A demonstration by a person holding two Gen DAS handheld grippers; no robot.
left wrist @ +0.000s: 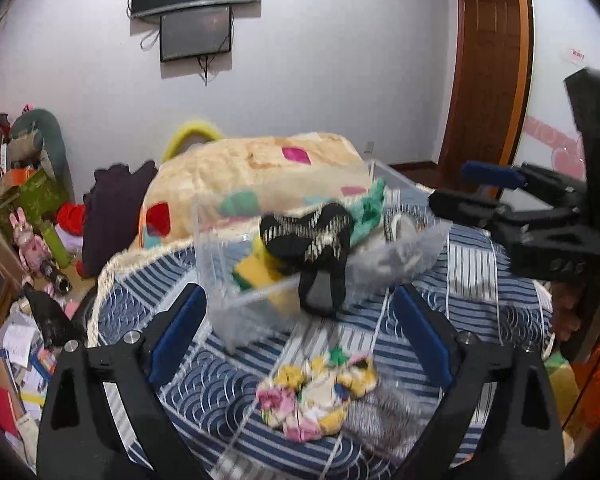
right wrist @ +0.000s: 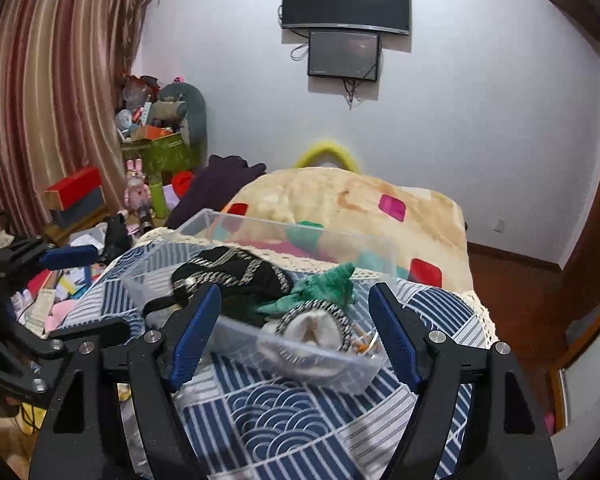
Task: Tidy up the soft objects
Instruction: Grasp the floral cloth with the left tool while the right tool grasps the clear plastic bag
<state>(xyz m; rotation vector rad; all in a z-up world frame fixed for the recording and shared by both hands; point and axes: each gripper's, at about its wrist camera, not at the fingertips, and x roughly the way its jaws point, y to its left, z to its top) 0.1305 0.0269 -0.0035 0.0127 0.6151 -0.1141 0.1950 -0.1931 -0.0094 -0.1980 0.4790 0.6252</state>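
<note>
A clear plastic bin (left wrist: 236, 304) (right wrist: 204, 224) sits on the blue patterned bedspread. It holds a black striped cloth (left wrist: 320, 236) (right wrist: 236, 272) that hangs over the rim, a green cloth (left wrist: 370, 208) (right wrist: 324, 288), a yellow item (left wrist: 256, 272) and a white sock with a striped cuff (right wrist: 316, 328). A floral cloth (left wrist: 316, 392) and a grey cloth (left wrist: 384, 412) lie on the bed in front of the bin. My left gripper (left wrist: 300, 328) is open above the floral cloth. My right gripper (right wrist: 296, 332) (left wrist: 480, 196) is open at the bin's near rim.
A folded cream blanket (left wrist: 260, 172) (right wrist: 340, 204) with coloured patches lies behind the bin. A dark purple garment (left wrist: 112, 208) lies left of it. A cluttered table with toys (right wrist: 156, 148) stands at the left, curtains (right wrist: 52, 80) beside it. A wooden door (left wrist: 488, 64) is at the right.
</note>
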